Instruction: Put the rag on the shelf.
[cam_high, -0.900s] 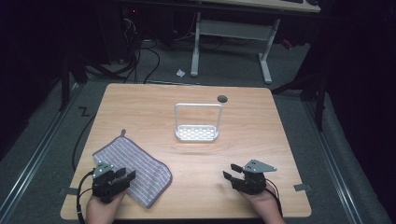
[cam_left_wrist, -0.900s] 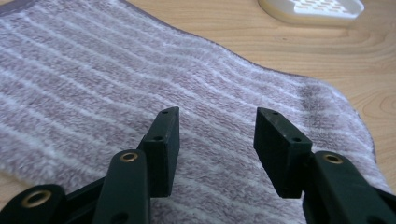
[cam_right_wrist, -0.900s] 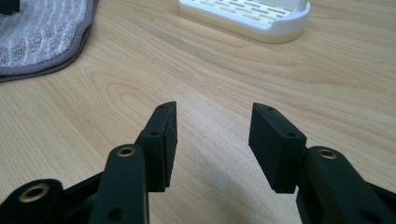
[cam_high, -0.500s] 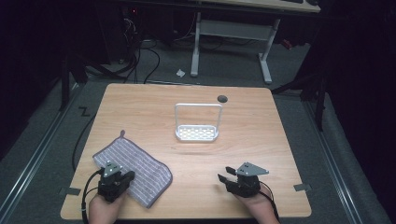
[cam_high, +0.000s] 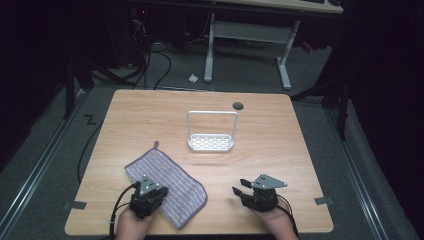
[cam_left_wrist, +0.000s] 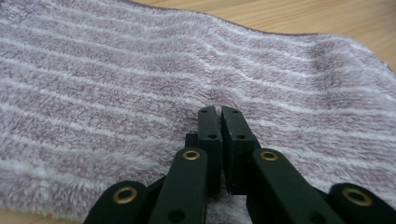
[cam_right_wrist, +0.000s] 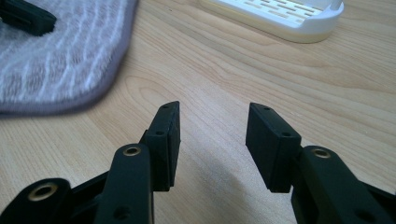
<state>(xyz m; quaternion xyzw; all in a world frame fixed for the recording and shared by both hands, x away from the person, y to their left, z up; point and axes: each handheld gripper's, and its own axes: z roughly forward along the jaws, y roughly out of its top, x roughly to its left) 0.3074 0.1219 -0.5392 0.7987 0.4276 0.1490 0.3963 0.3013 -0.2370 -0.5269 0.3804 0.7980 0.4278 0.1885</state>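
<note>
Both hands slid back toward the near table edge since the earlier frame; cloth and rack unmoved. Left gripper (cam_high: 148, 189) sits on the striped cloth (cam_high: 167, 186) at the front left of the table (cam_high: 150, 115), jaws pressed together, tips in the pile. Right gripper (cam_high: 243, 186) hovers over bare wood, jaws apart, nothing between. White rack (cam_high: 212, 132) stands mid-table.

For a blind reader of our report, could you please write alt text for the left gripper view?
The left gripper, jaws shut with the tips together, presses down on a fluffy mauve towel with thin white stripes; whether it pinches any fabric cannot be told. A strip of the wooden table shows along the top edge.
</note>
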